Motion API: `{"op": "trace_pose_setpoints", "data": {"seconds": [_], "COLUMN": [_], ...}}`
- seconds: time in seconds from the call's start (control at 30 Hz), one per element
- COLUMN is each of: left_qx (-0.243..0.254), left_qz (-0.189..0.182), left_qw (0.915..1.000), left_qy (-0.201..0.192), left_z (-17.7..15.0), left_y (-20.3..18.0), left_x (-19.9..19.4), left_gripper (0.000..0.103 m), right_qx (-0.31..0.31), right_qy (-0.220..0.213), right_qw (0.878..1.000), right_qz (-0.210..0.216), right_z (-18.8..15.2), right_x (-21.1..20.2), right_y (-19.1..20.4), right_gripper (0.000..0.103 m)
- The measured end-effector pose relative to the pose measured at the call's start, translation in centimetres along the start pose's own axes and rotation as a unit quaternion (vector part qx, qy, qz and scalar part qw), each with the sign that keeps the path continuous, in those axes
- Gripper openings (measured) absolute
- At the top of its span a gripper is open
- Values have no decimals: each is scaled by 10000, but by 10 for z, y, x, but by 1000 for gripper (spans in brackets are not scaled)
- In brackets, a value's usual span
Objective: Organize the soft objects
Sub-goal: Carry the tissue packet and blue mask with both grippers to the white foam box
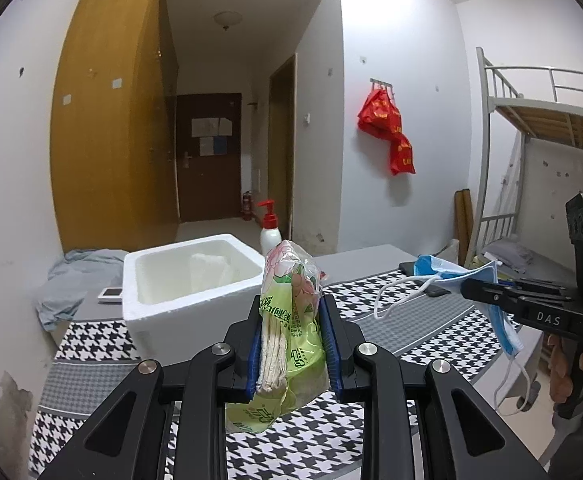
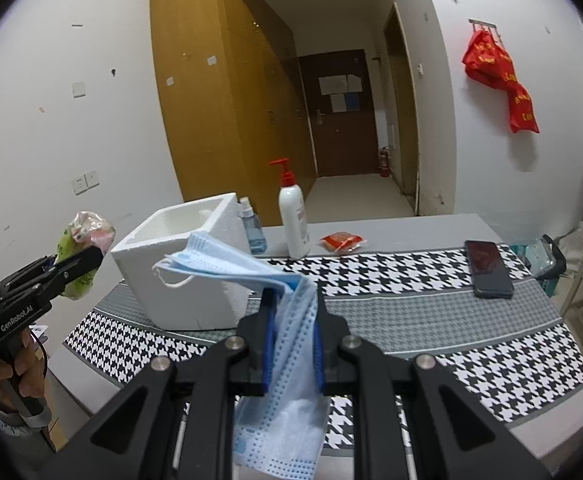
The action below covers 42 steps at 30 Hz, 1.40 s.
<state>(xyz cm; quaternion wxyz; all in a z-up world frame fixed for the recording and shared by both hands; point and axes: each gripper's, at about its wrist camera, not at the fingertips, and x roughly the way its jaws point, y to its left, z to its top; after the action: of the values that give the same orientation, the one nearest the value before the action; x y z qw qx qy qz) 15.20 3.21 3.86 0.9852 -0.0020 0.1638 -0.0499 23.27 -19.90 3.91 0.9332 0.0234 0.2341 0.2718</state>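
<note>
The left claw (image 1: 291,320) is clamped on a green tissue pack (image 1: 291,320), its blue pads pressing the wrapper from both sides. The pack stands upright between the fingers, its crumpled flowered top rising above the tips and its lower end hanging below them, clear of the worktop (image 1: 411,332). Just beyond this claw and slightly to its left sits a white foam box (image 1: 187,280), open at the top, with something pale lying inside. Behind the box stands a white pump bottle (image 1: 269,232) with a red head.

The right claw (image 2: 293,320) is clamped on a blue face mask (image 2: 287,360). Part of the mask droops below the fingers, and part juts forward and to the left past the tips, an ear loop dangling from it. The foam box lies ahead of this claw and to its left. Farther ahead stand a small blue spray bottle (image 2: 253,232) and the pump bottle, with a red packet (image 2: 341,242) to their right. A dark phone (image 2: 487,268) lies on the houndstooth cloth (image 2: 411,280), well to the right of this claw.
</note>
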Motion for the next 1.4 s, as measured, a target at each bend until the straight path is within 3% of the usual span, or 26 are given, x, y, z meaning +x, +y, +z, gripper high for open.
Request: {"op": "trace_pose_setpoints", "data": {"seconds": [1.4], "left_qx": [-516], "left_qz": [1334], "left_qw": [9897], "left_qy": [-77], "left_z": [-17], "left_y": [46], "left_x": [-59], "left_gripper": [28], "right_qx": [-627], "right_qy": [8], "right_qw": [9893], "right_qz": [1320], "right_z": [12], "right_x": [38], "right_y": [87], "right_gripper": [19]}}
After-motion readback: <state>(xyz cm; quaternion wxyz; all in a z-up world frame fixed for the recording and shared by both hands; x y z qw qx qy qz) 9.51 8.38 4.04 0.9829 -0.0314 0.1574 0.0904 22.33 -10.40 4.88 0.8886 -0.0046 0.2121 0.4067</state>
